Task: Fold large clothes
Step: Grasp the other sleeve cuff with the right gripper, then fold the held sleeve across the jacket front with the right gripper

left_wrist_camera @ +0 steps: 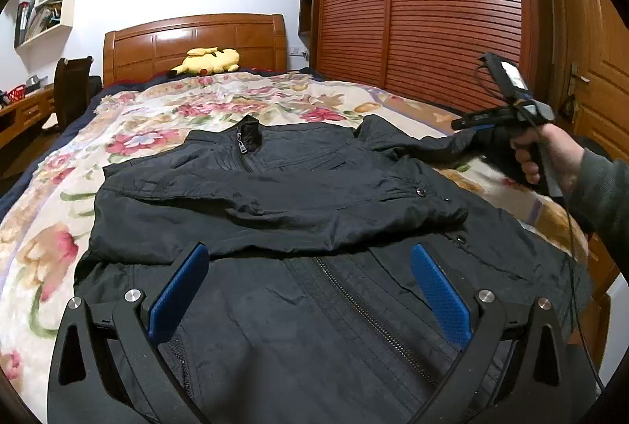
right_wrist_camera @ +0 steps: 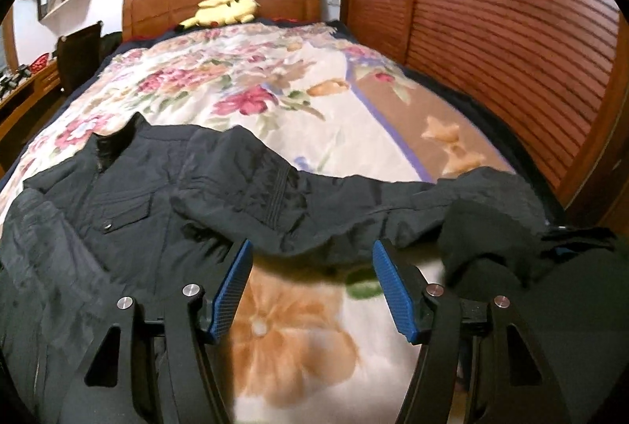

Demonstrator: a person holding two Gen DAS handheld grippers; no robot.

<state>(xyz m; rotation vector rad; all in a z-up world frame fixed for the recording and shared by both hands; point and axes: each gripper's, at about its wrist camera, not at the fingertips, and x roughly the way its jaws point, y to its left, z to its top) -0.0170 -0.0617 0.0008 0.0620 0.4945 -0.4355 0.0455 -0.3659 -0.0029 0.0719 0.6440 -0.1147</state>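
Black jacket (left_wrist_camera: 298, 196) lies front-up on the bed's floral blanket (left_wrist_camera: 47, 227), collar toward the headboard (left_wrist_camera: 196, 42), zipper running down the lower centre of the left wrist frame. One sleeve is folded across the chest, cuff end toward the right of that frame. The other sleeve (right_wrist_camera: 354, 196) stretches out to the right edge of the bed, seen across the middle of the right wrist frame.

Left gripper (left_wrist_camera: 310, 290): jaws open wide, blue pads apart, nothing between them; they hang over the jacket's lower front.

Right gripper (right_wrist_camera: 312, 290): jaws open, nothing pinched; bare blanket shows between the pads, the outstretched sleeve just beyond the tips. Dark cloth bunches beside the right finger at the lower right of the frame; contact with it cannot be told. In the left wrist view the same gripper appears at the right edge, held by a hand (left_wrist_camera: 550, 152) in a dark sleeve, at the sleeve's end.

Yellow plush toy (left_wrist_camera: 208, 60) rests at the headboard. Slatted wooden wardrobe (left_wrist_camera: 424, 3) fills the upper right.
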